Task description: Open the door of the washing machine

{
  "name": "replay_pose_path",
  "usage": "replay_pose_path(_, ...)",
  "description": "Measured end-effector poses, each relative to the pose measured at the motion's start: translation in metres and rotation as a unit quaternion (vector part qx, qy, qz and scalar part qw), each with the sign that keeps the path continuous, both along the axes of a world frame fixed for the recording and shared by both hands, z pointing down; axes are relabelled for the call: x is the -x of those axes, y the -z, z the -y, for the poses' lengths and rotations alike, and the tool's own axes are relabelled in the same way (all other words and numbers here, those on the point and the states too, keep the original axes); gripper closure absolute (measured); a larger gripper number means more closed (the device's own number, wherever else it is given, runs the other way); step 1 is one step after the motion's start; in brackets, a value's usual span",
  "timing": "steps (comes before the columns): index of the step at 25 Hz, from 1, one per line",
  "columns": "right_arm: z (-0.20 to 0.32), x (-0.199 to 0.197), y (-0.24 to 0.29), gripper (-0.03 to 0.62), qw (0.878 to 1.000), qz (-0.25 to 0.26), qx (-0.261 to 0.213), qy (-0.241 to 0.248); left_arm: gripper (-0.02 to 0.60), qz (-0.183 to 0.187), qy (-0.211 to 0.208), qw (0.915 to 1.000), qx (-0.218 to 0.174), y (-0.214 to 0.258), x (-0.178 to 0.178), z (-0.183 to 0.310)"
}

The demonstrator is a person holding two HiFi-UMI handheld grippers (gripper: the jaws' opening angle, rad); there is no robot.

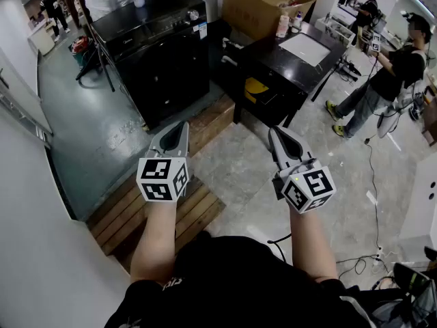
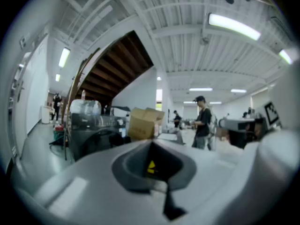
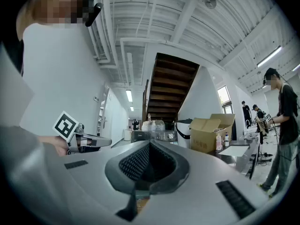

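The black washing machine point(image 1: 160, 53) stands on the far side of the room, and its dark front door point(image 1: 174, 80) looks closed. In the head view both grippers are held out level, well short of it, over the floor. The left gripper point(image 1: 180, 128) is shut with nothing between its jaws. The right gripper point(image 1: 275, 134) is also shut and empty. In the left gripper view the washing machine point(image 2: 89, 130) shows small, beyond the left gripper point(image 2: 151, 149). The right gripper view has the washing machine point(image 3: 154, 136) straight past the right gripper point(image 3: 149, 146), with the left gripper point(image 3: 89, 142) at its left.
A wooden pallet platform point(image 1: 157, 210) lies under and in front of the machine. A black table point(image 1: 287, 60) with a cardboard box point(image 1: 270, 5) stands right of it. A person point(image 1: 389, 80) stands at the far right. Cables point(image 1: 372, 183) trail on the floor. A white wall point(image 1: 27, 203) runs along the left.
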State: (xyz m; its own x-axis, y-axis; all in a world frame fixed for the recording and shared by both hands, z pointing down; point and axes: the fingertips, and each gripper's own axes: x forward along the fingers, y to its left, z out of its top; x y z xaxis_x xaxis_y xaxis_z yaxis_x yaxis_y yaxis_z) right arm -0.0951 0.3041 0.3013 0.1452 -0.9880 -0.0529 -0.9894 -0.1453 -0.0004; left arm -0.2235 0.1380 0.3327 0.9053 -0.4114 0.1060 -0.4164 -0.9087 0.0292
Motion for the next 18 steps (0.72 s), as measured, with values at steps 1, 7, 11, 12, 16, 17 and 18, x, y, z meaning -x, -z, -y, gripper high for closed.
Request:
replay_pose_path(1,-0.002,-0.001,0.000,0.603,1.000,0.000,0.000,0.000,0.574,0.000,0.001,1.0000,-0.001,0.000,0.000,-0.002)
replay_pose_path(7,-0.012,-0.006,-0.002,0.603,1.000,0.001,-0.003,0.001,0.574,0.000,-0.002,1.0000,-0.002,0.000,-0.007,-0.012)
replay_pose_path(11,-0.020,-0.012,-0.007,0.603,1.000,0.004,0.003,-0.001,0.574,0.002,-0.002,1.0000,-0.001,-0.002,-0.010,-0.022)
replay_pose_path(12,-0.023,-0.015,-0.009,0.603,1.000,0.007,0.004,0.001,0.574,0.002,-0.002,1.0000,0.000,-0.002,-0.012,-0.026)
replay_pose_path(16,-0.040,-0.014,-0.008,0.602,1.000,0.014,-0.001,0.025,0.574,0.004,-0.002,1.0000,0.004,-0.007,-0.019,-0.041)
replay_pose_path(17,-0.045,-0.011,-0.007,0.602,0.999,0.013,-0.002,0.031,0.574,0.004,-0.002,1.0000,0.006,-0.008,-0.020,-0.046)
replay_pose_path(18,-0.050,-0.007,-0.007,0.602,0.999,0.012,-0.002,0.037,0.574,0.003,-0.002,1.0000,0.008,-0.008,-0.022,-0.050)
